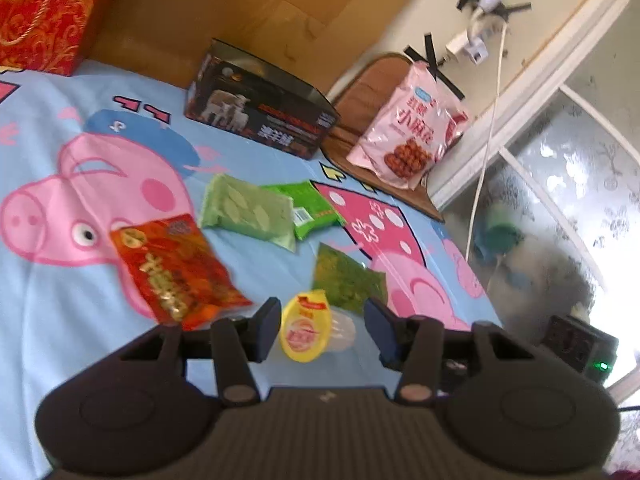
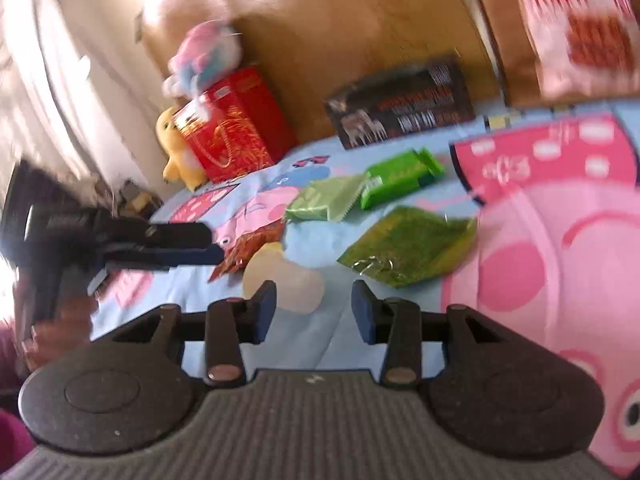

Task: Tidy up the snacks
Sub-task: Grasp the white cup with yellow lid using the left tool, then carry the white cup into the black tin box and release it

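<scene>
A jelly cup with a yellow lid (image 1: 306, 330) lies on the cartoon bedsheet (image 1: 60, 320), between the fingers of my left gripper (image 1: 324, 324). The jaws stand apart, with a gap on the cup's right side. Beyond it lie a red snack packet (image 1: 176, 268), a pale green packet (image 1: 248, 212), a bright green packet (image 1: 316, 208) and an olive-gold packet (image 1: 348, 284). My right gripper (image 2: 314, 304) is open over the sheet, holding nothing; the cup (image 2: 284, 280) lies just ahead of its left finger. The left gripper (image 2: 216, 246) reaches in from the left of that view.
An open black box (image 1: 260, 112) stands at the back of the bed. A pink snack bag (image 1: 408, 136) leans on a wooden chair (image 1: 352, 88). A red gift bag (image 2: 236, 132) and plush toys (image 2: 178, 152) sit far left. A white cable (image 1: 484, 160) hangs by the window.
</scene>
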The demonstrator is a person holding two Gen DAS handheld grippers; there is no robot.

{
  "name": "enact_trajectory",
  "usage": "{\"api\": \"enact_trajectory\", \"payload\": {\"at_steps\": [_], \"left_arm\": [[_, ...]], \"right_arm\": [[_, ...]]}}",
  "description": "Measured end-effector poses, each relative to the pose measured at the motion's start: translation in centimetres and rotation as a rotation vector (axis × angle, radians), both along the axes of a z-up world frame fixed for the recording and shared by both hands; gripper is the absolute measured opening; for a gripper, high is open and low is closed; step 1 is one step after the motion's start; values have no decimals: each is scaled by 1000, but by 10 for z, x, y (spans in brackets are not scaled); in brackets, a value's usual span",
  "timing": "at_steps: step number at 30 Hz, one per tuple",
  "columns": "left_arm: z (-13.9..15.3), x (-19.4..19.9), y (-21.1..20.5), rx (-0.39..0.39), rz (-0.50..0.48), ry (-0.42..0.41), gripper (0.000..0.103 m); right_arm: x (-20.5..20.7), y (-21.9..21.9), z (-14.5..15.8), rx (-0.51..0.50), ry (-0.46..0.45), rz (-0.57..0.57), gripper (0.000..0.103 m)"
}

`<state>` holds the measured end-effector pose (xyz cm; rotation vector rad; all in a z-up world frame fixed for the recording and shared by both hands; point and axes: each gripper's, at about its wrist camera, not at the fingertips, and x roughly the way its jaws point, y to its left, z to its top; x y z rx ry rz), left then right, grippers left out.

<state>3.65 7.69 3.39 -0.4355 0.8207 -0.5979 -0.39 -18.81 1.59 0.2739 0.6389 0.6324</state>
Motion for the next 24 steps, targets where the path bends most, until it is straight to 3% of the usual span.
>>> {"api": "enact_trajectory", "payload": {"at_steps": [3, 6, 9, 11, 13, 16, 19, 24], "left_arm": [[1, -3, -17, 79, -14, -31, 52], [-1, -6, -32, 185, -8, -72, 52], [-6, -6, -41, 262, -12, -82, 45], [-10, -4, -43, 258, -34, -68, 40], [-14, -1, -45, 229, -67, -41, 28], [-13, 1, -45, 235, -70, -47, 26], [-4, 6, -43, 207, -74, -50, 24], [22, 22, -53, 209, -106, -129, 24]], "right_arm": [[-10, 5, 2, -90, -77, 42, 49], [6, 22, -4, -134, -89, 67, 49], [14, 34, -8, -199, -95, 97, 49], [17, 43, -11, -231, -102, 128, 49], [21, 50, -15, -267, -98, 152, 49], [22, 57, -17, -287, -127, 159, 48], [25, 55, -15, -284, -125, 136, 40], [32, 44, -2, -235, -150, 80, 39]]}}
